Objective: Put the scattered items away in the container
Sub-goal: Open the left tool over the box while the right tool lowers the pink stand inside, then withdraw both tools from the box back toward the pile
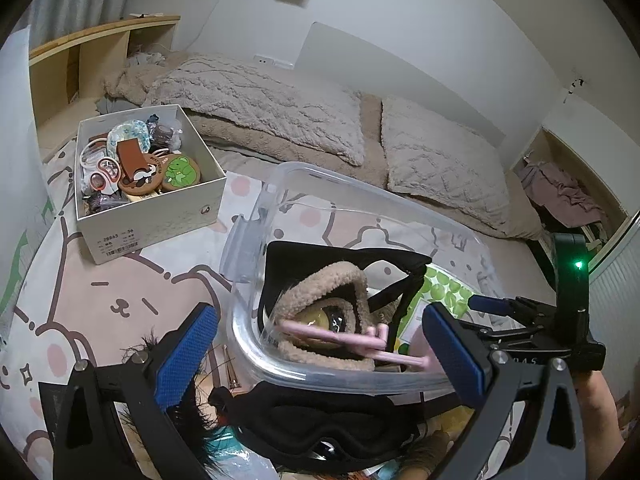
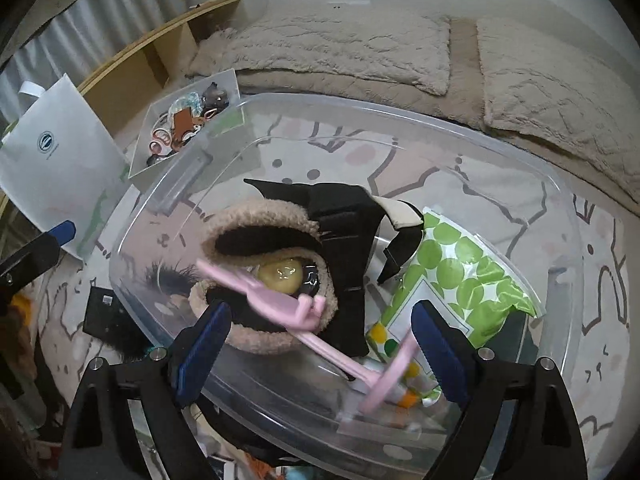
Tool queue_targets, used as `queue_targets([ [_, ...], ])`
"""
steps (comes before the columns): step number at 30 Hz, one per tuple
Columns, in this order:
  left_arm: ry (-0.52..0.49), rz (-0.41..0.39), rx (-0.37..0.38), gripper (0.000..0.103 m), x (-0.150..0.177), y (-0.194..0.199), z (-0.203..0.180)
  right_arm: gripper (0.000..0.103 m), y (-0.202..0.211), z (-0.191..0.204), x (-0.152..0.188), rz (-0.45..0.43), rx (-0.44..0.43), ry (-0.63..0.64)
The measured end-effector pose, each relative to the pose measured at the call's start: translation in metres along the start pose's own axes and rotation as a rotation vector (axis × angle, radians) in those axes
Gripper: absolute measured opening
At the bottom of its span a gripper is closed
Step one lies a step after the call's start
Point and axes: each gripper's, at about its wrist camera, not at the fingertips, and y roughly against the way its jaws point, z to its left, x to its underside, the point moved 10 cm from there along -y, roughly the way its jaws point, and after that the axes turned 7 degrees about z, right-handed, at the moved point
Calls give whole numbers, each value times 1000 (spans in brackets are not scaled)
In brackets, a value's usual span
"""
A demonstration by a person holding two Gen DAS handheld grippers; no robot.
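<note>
Clear rounded plastic container (image 2: 400, 128), fleecy pouch (image 2: 256, 216)

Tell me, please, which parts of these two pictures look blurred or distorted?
Left wrist view: the pink plastic item is motion-smeared, and fisheye bends the clear container rim. Right wrist view: the same pink item is streaked, the pillows curve, corners dark.

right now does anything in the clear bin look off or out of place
Yes: the pink plastic tool is motion-blurred above the clear bin, lying loose across the fuzzy beige pouch between the right gripper's open jaws, not settled.
</note>
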Motion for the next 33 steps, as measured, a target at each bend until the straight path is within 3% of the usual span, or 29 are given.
queue_targets([
  [8, -2, -12, -13, 103, -1, 6, 2, 93, 17, 4, 2, -50, -33, -48],
  [11, -7, -20, -20, 103, -1, 10, 2, 103, 26, 4, 4, -80, -41, -64],
  [33, -90, -79, -47, 103, 29, 51, -25, 103, 107, 2, 53, -295, 0, -112],
])
